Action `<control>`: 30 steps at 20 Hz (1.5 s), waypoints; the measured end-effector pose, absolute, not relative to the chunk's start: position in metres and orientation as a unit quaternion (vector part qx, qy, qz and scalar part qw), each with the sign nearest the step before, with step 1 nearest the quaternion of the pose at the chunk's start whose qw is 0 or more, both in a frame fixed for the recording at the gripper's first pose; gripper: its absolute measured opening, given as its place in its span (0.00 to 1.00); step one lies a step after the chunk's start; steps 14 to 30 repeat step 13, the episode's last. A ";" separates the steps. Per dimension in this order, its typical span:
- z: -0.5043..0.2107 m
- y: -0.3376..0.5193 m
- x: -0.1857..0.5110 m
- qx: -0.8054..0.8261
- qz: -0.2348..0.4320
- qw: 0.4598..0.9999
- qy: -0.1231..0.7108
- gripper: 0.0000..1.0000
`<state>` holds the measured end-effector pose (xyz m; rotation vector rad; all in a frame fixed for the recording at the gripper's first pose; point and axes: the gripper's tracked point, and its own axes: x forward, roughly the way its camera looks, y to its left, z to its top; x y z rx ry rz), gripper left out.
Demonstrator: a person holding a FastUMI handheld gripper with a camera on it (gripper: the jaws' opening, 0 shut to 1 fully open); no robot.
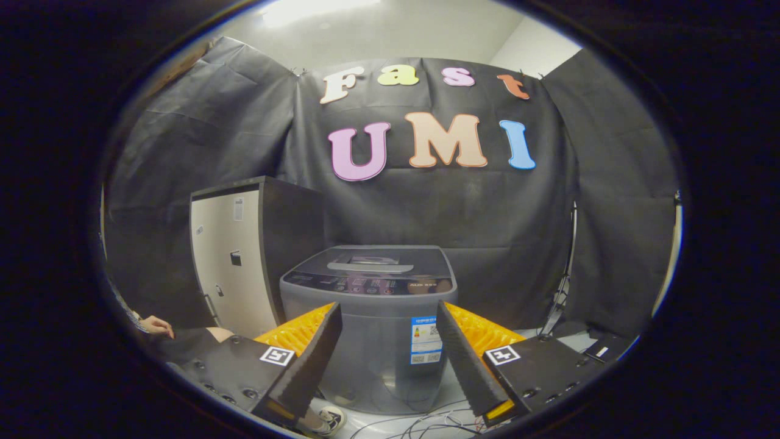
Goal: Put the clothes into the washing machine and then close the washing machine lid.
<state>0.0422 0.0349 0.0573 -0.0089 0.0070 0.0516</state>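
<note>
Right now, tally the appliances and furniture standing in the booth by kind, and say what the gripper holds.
Washing machine: 1, grey, lid down
Cabinet: 1, dark with a pale door, beside the washer
Total: 2
The gripper is open, holding nothing; the washer stands beyond its fingers.

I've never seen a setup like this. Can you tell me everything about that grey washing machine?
The washing machine is a small grey top-loader, plastic-looking, its body tapering downward. Its lid lies shut with a pale handle on top, a dark control strip along the front edge, and stickers on the front. It stands upright on the floor beside a cabinet, beyond the open fingers of the hand-held gripper, which touches nothing.
</note>
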 end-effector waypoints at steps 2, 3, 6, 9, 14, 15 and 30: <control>0.057 0.034 0.043 -0.004 0.023 1.000 0.003 0.98; 0.058 0.035 0.041 -0.005 0.023 1.000 0.003 0.98; 0.057 0.039 0.043 -0.005 0.027 1.000 0.004 0.98; 0.057 0.040 0.044 -0.004 0.029 1.000 0.003 0.98; 0.057 0.041 0.044 -0.004 0.029 1.000 0.003 0.98; 0.057 0.041 0.044 -0.004 0.029 1.000 0.003 0.98; 0.057 0.041 0.044 -0.004 0.029 1.000 0.003 0.98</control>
